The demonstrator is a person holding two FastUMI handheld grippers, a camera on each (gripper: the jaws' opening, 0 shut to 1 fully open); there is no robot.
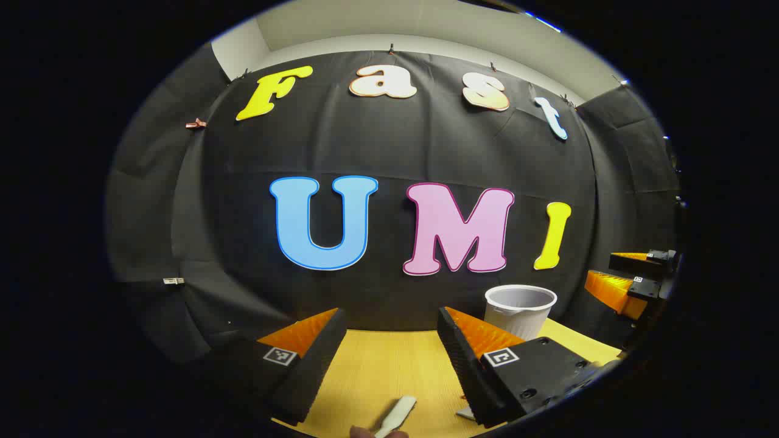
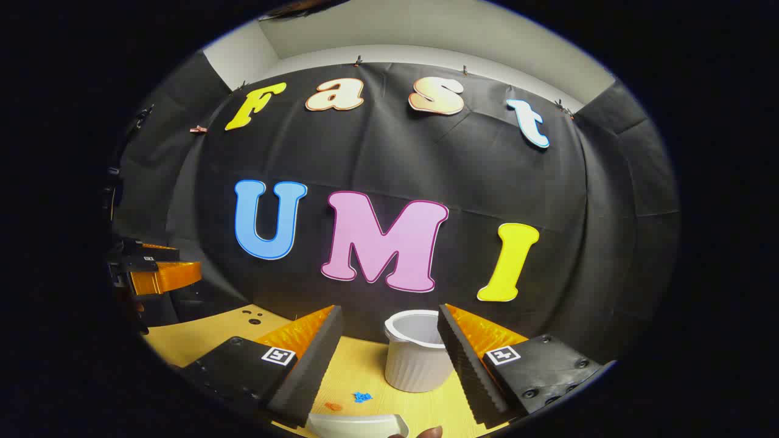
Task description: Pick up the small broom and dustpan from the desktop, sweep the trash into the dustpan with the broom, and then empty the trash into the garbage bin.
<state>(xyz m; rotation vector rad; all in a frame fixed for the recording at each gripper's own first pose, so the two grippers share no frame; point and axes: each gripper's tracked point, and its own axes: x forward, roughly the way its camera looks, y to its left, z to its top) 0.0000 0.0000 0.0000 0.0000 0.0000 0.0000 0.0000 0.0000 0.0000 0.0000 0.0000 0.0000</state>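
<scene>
1. Two hand-held grippers, left hand-held gripper [image 1: 389, 340] and right hand-held gripper [image 2: 389, 340], both released, holding nothing.
2. Garbage bin [image 2: 417, 359] on counter [image 2: 201, 337], between right fingers, beyond them.
3. Dustpan [image 2: 356, 424] near bin; blue scrap [image 2: 363, 397] and orange scrap [image 2: 333, 406] between them.
4. Broom handle [image 1: 397, 415] left of bin, nearer.

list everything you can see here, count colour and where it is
ribbed plastic garbage bin: 1, white, upright at the back of the desk, between the right gripper's fingers in its view
flat dustpan: 1, white, low front edge of right gripper view
slim plastic handle: 1, white, lying on the desk in left gripper view
trash scraps: 2, blue and orange, on the desk between dustpan and bin
wooden desk: 1, yellow
small holes: a few, dark, far left of desk
left gripper: 1, open, above desk
right gripper: 1, open, above desk
</scene>
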